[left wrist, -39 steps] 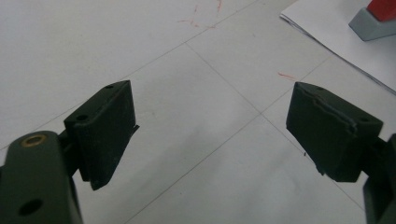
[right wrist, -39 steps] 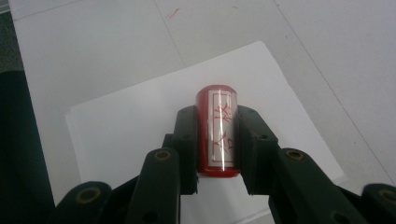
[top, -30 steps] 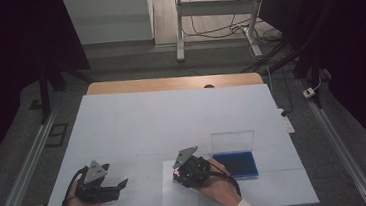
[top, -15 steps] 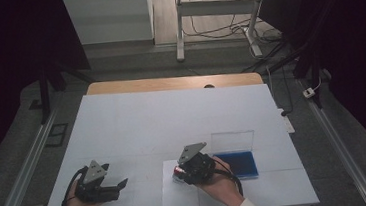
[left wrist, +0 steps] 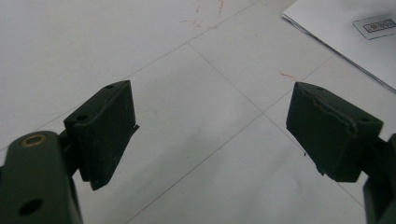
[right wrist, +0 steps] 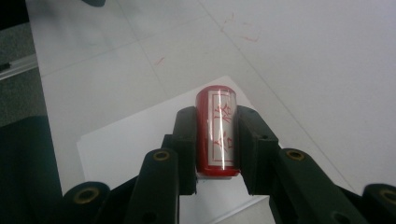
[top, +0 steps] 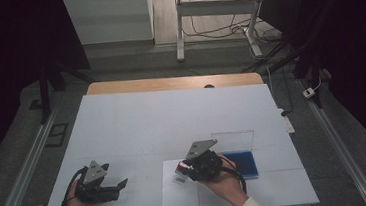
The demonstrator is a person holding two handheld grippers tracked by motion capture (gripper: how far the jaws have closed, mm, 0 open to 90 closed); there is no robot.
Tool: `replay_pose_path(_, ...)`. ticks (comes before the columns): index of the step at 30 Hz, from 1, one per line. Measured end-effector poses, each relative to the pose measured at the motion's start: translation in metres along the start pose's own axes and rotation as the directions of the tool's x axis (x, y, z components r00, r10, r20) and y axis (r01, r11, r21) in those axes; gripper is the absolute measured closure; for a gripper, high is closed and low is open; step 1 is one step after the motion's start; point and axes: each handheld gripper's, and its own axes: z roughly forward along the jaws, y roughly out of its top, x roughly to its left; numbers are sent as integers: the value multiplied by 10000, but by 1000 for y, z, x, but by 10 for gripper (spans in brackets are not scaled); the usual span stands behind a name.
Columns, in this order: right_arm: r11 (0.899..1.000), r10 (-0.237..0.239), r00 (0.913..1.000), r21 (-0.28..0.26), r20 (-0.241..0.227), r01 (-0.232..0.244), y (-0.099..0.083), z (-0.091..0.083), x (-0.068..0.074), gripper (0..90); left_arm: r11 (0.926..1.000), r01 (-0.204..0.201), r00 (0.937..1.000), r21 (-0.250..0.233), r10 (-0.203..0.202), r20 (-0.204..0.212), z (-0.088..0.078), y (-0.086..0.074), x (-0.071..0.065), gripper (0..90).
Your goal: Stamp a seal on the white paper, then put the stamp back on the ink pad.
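A red cylindrical stamp [right wrist: 217, 133] with a white label of red characters sits lengthwise between the jaws of my right gripper [right wrist: 217, 116], which is shut on it. In the high view this gripper [top: 184, 169] holds the stamp [top: 180, 167] just above the upper part of a white paper sheet [top: 179, 196] at the table's front middle. The sheet carries a small printed label [top: 179, 180]. My left gripper [top: 120, 184] rests at the front left, open and holding nothing [left wrist: 210, 126], with its jaws pointing toward the sheet's corner [left wrist: 341, 28].
A blue ink pad [top: 240, 163] in a case with an upright clear lid [top: 233, 141] lies just right of my right hand. The white table top [top: 172, 119] stretches away behind. Metal rails [top: 21, 172] run along both sides, and floor cables [top: 215, 30] lie beyond.
My right gripper has risen slightly and tilted while holding the stamp over the paper. The left gripper has stayed where it was.
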Motion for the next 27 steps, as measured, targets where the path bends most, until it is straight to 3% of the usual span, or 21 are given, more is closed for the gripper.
replay_pose_path(11, 9981, 91, 9998, -616, 187, -79, -7, -23, -13, 701, 9999, -71, 10000, -88, 72, 31, 0, 1, -1, 159)
replay_pose_path(27, 9950, 428, 9969, -933, 666, -365, -18, -47, -29, 701, 10000, -60, 10000, -77, 60, 29, -1, 0, -1, 159)
